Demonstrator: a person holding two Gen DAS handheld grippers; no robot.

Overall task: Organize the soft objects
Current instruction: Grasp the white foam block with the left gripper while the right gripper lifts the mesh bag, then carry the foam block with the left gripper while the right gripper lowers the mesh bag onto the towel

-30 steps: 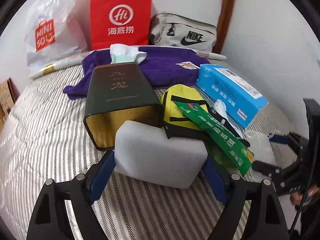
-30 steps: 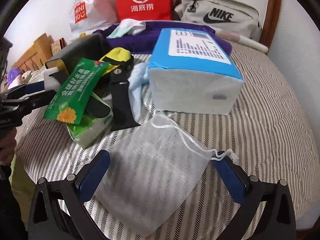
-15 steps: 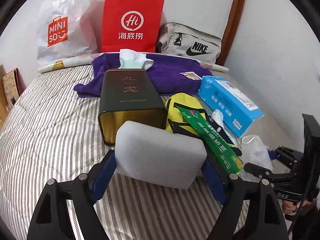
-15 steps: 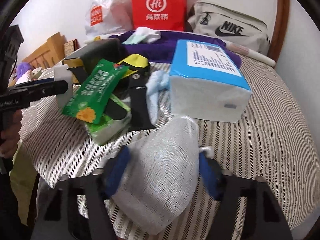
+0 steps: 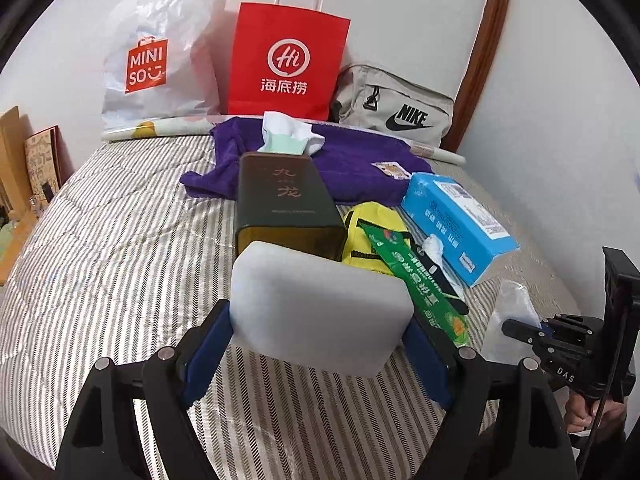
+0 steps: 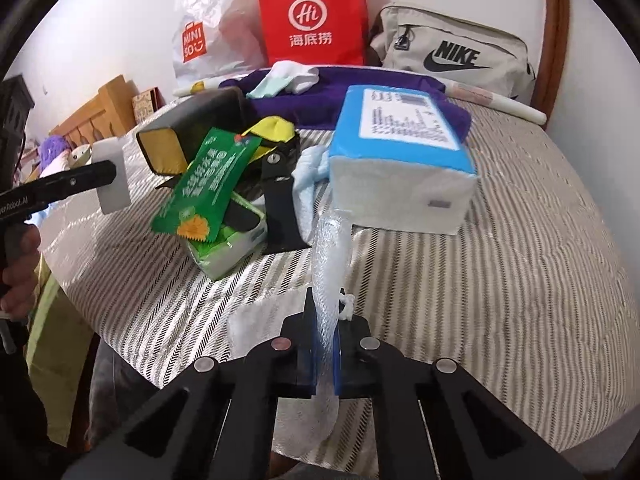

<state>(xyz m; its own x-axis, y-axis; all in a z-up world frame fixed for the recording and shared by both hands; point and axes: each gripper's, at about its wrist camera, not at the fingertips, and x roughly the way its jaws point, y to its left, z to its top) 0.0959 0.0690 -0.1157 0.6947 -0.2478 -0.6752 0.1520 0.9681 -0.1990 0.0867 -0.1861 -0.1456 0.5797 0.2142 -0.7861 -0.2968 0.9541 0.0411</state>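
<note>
The white foam block [image 5: 320, 308] hides the dark box's [image 5: 282, 200] open end; the blue pack's [image 6: 404, 152] label print is blurred.

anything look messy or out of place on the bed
Yes. The dark rectangular box lies tipped on its side, open end facing out. A green snack packet leans across the yellow pouch in a jumbled pile beside the blue tissue pack.

White walls [image 5: 420, 8], brown wooden trim [image 5: 486, 52] in corner, striped bedspread [image 5: 100, 248] over bed, light wooden furniture [image 6: 102, 110] at left.
</note>
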